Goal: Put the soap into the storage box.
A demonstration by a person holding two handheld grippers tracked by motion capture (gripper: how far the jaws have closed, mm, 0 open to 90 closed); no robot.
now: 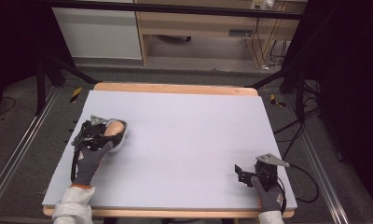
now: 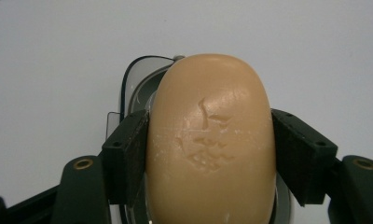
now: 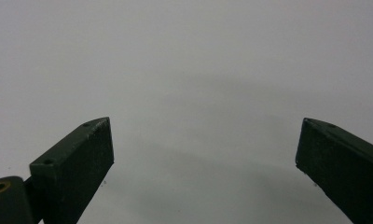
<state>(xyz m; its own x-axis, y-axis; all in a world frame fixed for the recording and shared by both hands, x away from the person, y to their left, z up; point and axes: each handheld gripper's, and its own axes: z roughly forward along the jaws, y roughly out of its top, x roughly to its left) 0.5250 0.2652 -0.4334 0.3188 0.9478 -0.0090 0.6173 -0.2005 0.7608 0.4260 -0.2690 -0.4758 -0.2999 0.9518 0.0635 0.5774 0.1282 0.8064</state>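
Observation:
A tan oval bar of soap point(image 2: 211, 140) with a stamped mark sits between the jaws of my left gripper point(image 2: 210, 156), which is shut on its two long sides. Under the soap lies a clear soap dish point(image 2: 133, 84), its rim showing beyond the bar. In the high view the soap point(image 1: 115, 127) and left gripper point(image 1: 107, 133) are at the left of the lilac table mat point(image 1: 184, 135). My right gripper point(image 1: 241, 171) rests near the mat's front right corner. Its jaws stand wide apart in the right gripper view point(image 3: 205, 144), with bare mat between them.
The mat covers a wooden table point(image 1: 175, 87) whose edge shows at the back. Black frame legs point(image 1: 40, 84) stand left and right of the table. A cable point(image 1: 306, 179) trails off the right edge. Wooden furniture point(image 1: 198, 23) stands behind.

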